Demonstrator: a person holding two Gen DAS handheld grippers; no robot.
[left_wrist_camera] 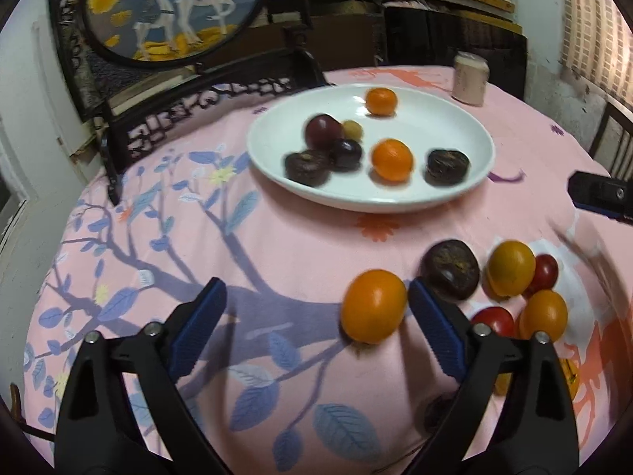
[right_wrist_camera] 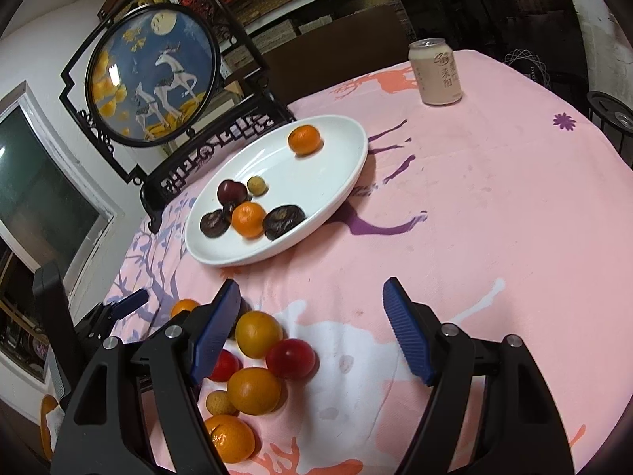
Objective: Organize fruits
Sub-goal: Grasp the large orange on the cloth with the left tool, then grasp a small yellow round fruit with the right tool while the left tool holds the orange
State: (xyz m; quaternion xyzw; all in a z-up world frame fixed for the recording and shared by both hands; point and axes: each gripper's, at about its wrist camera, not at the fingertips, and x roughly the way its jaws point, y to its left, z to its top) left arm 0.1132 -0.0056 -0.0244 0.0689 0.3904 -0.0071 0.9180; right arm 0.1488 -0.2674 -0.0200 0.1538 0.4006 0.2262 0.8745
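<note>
A white plate [left_wrist_camera: 455, 126] [right_wrist_camera: 316, 174] holds two oranges, several dark plums and wrinkled dark fruits, and a small yellowish one. Loose fruit lies on the pink cloth nearer me. In the left wrist view an orange [left_wrist_camera: 374, 304] sits between the wide-apart fingers of my left gripper [left_wrist_camera: 316, 293], close to the right pad, with a clear gap to the left pad. A dark fruit [left_wrist_camera: 451, 275] and more oranges and red fruits lie just right of it. My right gripper [right_wrist_camera: 312, 289] is open over bare cloth. The pile with an orange [right_wrist_camera: 259, 332] and a red fruit [right_wrist_camera: 290, 358] lies beside its left finger.
A beige drink can [left_wrist_camera: 470, 79] [right_wrist_camera: 437, 73] stands at the table's far side. A black-framed round screen with deer [left_wrist_camera: 166, 8] [right_wrist_camera: 154, 75] stands behind the plate at the left. The round table's edge curves off on both sides.
</note>
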